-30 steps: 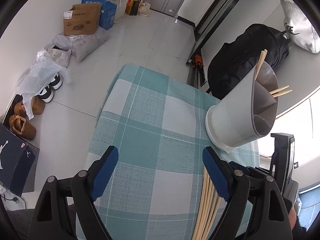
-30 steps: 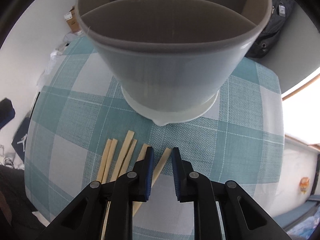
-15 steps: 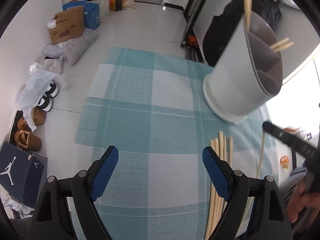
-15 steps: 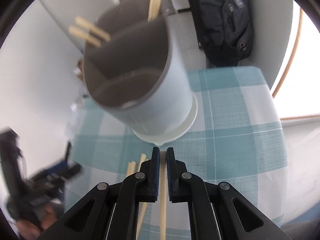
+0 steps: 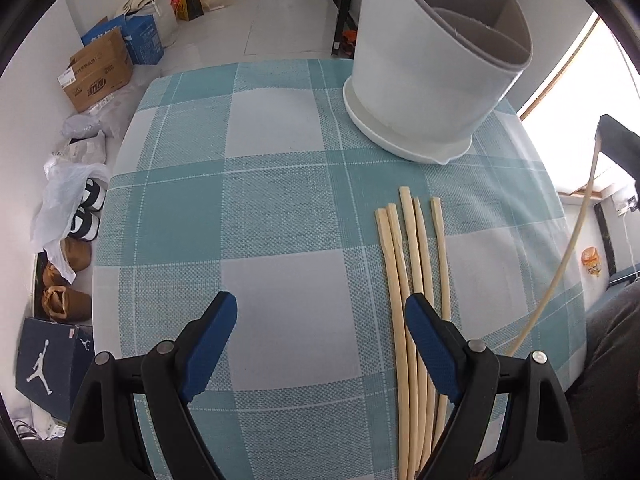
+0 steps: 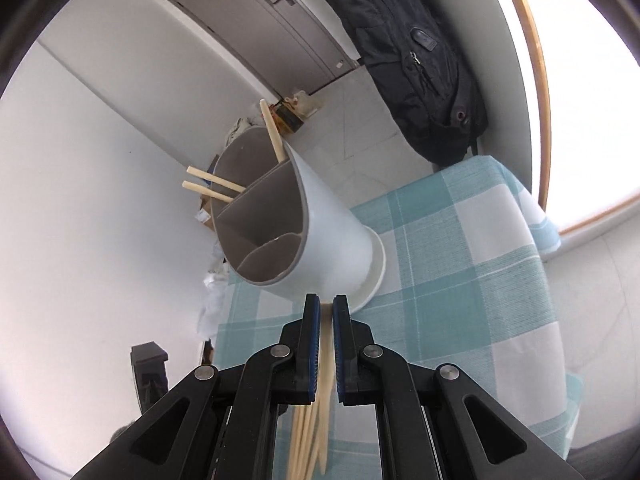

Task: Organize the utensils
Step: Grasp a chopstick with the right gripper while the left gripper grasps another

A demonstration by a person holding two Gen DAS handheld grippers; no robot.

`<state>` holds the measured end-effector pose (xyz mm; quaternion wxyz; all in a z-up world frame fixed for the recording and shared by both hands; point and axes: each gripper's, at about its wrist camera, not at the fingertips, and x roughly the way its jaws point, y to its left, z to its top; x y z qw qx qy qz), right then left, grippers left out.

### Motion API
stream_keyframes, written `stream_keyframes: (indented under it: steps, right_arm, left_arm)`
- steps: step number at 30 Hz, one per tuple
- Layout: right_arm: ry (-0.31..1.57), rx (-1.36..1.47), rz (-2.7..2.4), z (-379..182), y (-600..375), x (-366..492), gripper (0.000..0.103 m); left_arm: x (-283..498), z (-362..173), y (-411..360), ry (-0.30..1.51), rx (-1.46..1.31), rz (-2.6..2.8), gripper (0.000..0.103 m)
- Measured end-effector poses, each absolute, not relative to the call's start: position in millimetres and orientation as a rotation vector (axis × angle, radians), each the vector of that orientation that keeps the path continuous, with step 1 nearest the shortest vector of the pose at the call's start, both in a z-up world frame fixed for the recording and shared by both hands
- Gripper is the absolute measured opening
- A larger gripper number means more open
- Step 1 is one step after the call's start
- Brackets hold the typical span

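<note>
One chopstick sits clamped in the right hand-held gripper.

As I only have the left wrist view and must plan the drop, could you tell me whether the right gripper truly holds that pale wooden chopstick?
Observer: Yes, the right gripper is shut on the pale wooden chopstick.
Operator: How many chopsticks stand in the white divided holder?
Observer: Three: two chopsticks share one far compartment of the white divided holder, a single chopstick stands in another.
Operator: Is the nearest compartment free?
Observer: Yes, the nearest compartment shows no chopstick.
</note>
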<state>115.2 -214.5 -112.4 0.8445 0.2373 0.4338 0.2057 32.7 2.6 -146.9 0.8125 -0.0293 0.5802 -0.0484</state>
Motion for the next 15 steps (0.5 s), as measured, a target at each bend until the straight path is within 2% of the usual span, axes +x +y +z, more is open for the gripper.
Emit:
stream_keyframes:
  steps: [15]
  right_arm:
    - [0.837, 0.512, 0.473, -103, -234, 100, 0.006]
  left_arm:
    - [33, -156, -13, 1.267, -0.001, -0.008, 0.083]
